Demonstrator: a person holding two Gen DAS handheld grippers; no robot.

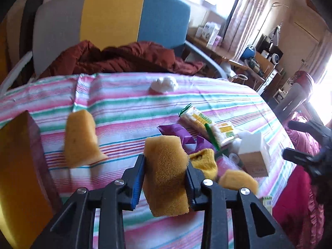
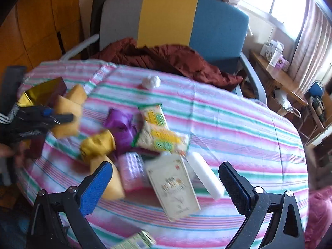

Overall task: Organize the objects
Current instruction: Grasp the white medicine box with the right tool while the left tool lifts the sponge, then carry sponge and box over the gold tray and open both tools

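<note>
Left gripper (image 1: 166, 170) clamps a yellow sponge (image 1: 166, 176) above the striped tablecloth (image 1: 128, 108); right gripper (image 2: 166, 186) hangs spread and empty.

The held sponge is pinched at its middle, lifted off the cloth on the table's left side, close to a second sponge (image 1: 81, 139) that appears to rest beside the gold box (image 1: 18, 166) at the left edge. To my eye the sensible move is to bring it down flat beside that one, easing the grip only once it touches, so the sponges group neatly. The right gripper hovers over the heap near the front edge: cream box (image 2: 174, 184), white bar (image 2: 205, 176), noodle packets (image 2: 159, 132), purple wrapper (image 2: 122, 126), a third sponge (image 2: 110, 178).
</note>
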